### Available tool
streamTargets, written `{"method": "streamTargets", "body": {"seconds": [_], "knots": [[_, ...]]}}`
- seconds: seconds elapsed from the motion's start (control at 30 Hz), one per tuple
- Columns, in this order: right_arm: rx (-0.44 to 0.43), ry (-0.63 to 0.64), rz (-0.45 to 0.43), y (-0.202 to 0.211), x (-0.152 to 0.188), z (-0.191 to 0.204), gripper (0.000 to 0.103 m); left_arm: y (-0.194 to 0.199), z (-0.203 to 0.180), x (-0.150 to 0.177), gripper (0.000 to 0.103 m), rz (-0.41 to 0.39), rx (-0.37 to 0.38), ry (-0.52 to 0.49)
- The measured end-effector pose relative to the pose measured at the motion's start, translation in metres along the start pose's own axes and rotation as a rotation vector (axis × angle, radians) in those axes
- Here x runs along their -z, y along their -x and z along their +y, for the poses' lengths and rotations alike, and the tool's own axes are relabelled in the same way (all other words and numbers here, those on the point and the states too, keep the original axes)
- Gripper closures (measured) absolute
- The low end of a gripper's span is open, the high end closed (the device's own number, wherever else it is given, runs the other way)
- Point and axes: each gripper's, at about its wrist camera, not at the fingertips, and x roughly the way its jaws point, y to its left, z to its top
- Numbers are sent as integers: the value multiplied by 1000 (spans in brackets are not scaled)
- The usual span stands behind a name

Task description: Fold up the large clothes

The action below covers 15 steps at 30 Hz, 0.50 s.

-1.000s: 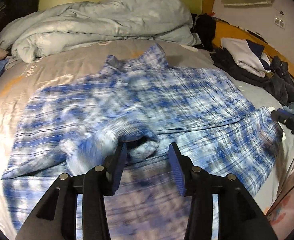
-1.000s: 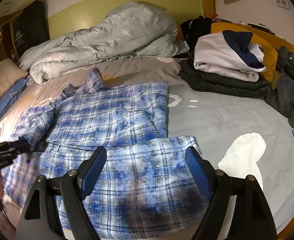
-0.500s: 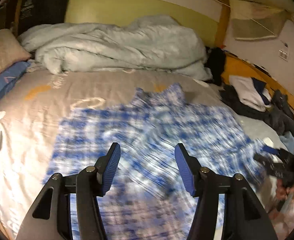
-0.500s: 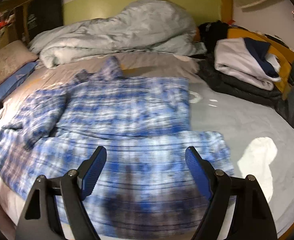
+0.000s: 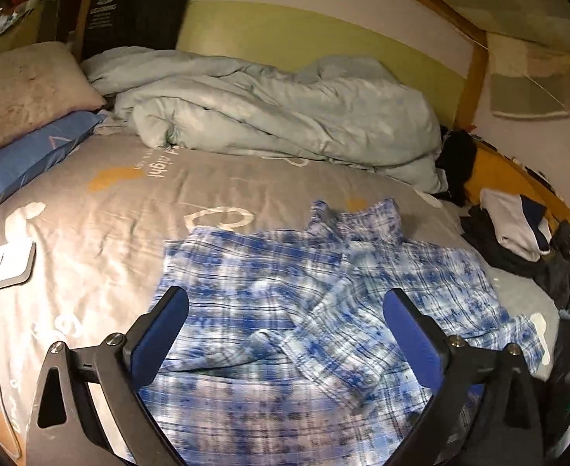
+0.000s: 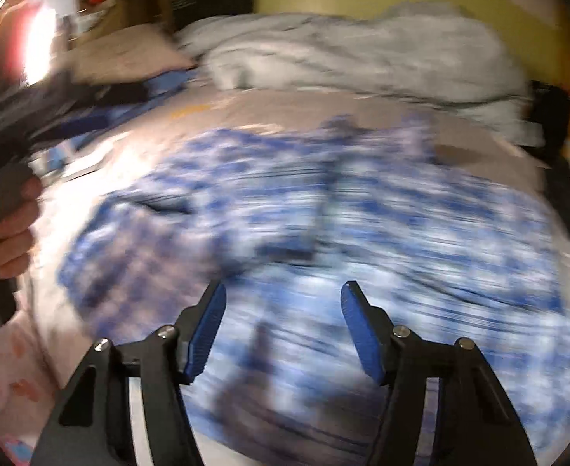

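On bed | plaid shirt (image 5: pixel 324 310) below left tool (image 5: pixel 285 334) | untouched

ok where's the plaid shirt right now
In the left wrist view the plaid shirt lies spread on the grey bedsheet, centre to right, below the rumpled duvet, with the clothes pile to its right.
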Motion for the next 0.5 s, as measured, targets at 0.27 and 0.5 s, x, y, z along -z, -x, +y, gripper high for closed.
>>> {"method": "streamTargets", "body": {"seconds": [0.27, 0.5], "knots": [[21, 69, 43, -46, -14, 42, 53, 2, 23, -4, 3, -6, -42, 20], [107, 113, 47, -61, -9, 46, 63, 0, 29, -6, 3, 9, -27, 51]]}}
